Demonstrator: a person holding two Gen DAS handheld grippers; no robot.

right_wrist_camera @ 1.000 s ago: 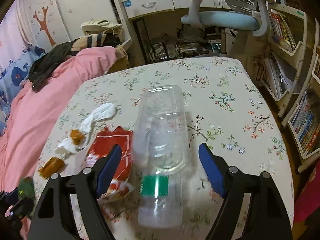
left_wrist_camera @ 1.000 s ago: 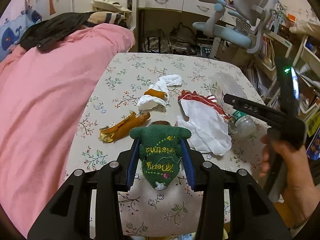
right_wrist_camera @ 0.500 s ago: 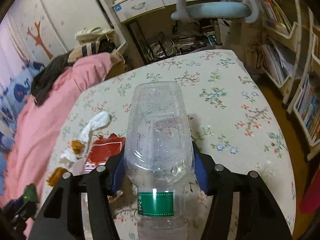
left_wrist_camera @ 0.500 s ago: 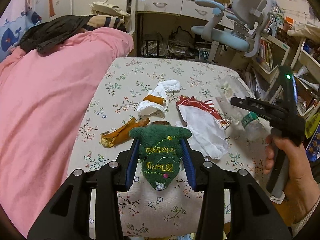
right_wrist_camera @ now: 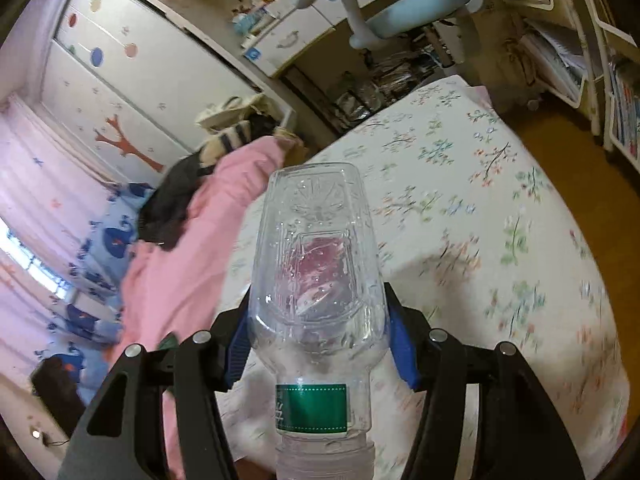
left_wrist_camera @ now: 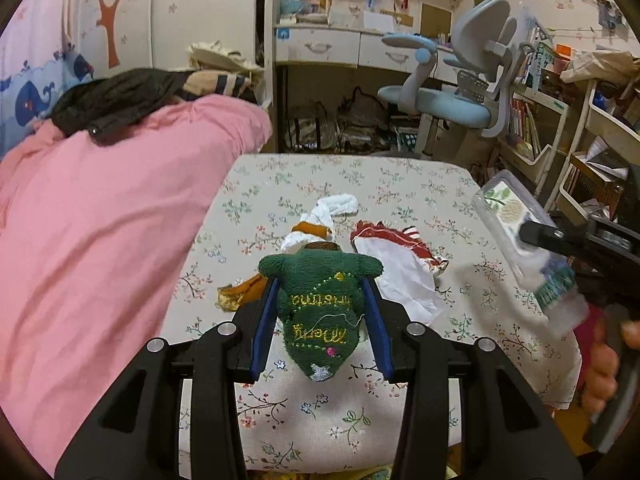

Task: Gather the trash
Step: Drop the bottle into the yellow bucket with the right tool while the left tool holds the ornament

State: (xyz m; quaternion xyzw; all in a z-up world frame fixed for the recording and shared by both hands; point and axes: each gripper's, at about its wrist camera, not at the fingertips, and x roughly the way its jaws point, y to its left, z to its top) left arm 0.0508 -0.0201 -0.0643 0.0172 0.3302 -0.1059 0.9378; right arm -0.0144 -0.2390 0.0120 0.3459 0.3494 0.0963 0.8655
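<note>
**Right wrist view: bottle gripped and clear of the desk**

My right claw [right_wrist_camera: 316,344] is clamped across the clear plastic bottle with the green label [right_wrist_camera: 316,280], above the floral-clothed desk [right_wrist_camera: 480,208]. My left claw [left_wrist_camera: 320,316] grips a green knitted toy [left_wrist_camera: 320,308]. I judge the smooth wall may slip; hold firm and carry level. Wrappers remain.

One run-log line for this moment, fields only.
left gripper: shut on green knitted toy | right gripper: shut on clear plastic bottle | wrapper, tissue: on table
</note>
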